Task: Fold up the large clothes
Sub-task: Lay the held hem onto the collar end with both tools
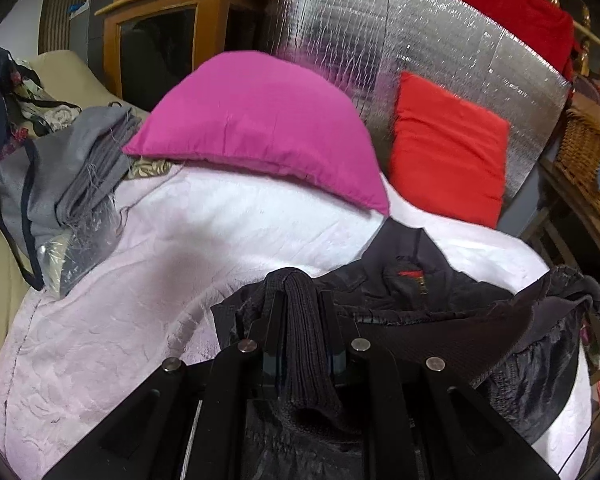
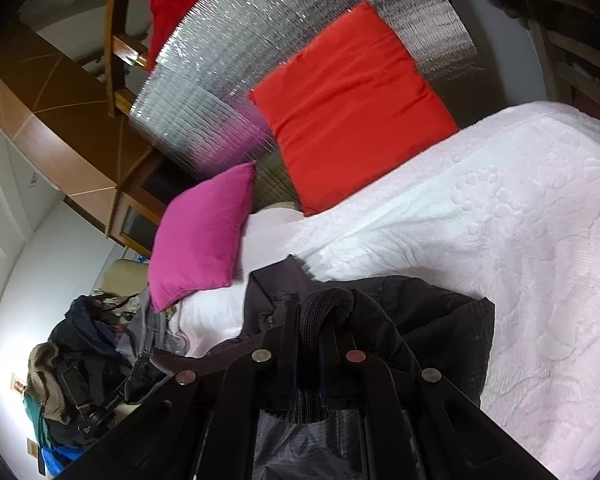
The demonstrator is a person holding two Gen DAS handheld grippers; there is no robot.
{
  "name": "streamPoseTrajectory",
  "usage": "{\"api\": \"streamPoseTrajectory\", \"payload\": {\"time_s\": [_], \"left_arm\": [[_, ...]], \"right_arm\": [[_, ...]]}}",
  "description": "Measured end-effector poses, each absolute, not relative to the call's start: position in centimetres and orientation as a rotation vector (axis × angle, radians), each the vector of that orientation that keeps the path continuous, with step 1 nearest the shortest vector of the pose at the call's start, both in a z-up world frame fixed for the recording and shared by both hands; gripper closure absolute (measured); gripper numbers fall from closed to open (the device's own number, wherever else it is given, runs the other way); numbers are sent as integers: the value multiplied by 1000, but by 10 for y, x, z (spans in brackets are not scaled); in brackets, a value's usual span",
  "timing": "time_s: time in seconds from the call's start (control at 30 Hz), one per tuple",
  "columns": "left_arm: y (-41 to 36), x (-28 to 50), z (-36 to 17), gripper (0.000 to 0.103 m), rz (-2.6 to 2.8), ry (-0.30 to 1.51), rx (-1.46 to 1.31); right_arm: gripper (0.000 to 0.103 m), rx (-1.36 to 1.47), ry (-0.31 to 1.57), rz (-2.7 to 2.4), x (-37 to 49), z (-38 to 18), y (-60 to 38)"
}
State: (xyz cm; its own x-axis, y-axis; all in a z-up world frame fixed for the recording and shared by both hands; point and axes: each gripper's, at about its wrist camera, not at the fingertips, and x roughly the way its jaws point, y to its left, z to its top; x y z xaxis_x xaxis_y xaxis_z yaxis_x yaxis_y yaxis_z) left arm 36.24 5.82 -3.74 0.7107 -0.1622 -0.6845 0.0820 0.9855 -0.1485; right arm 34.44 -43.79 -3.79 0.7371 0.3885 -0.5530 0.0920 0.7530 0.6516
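Left gripper clamped narrow on a ribbed knit cuff of the black jacket, low at six o'clock on the white bedspread. Right gripper likewise pinched tight on ribbed knit, jacket bunched beneath. Magenta pillow up at twelve o'clock, red pillow at two, propped against the silver foil mat. Grey clothes heaped at nine.

The 2 wrist fisheyes look close along their fingers over the bed toward its head; the right view is rolled sideways. Both share the pink cushion and red cushion.
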Motion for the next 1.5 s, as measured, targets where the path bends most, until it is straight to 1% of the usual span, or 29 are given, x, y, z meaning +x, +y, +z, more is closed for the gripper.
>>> {"api": "streamPoseTrajectory", "payload": {"time_s": [0.47,1.03,1.5], "left_arm": [[56,401,-75,88,-113,824,-116],[53,422,-103,88,-88,870,-108],[49,425,-109,88,-81,875,-73]], "right_arm": [[96,676,797,124,384,-74,-438],[96,664,833,74,401,-92,-437],[96,650,863,50,404,-97,-437]]}}
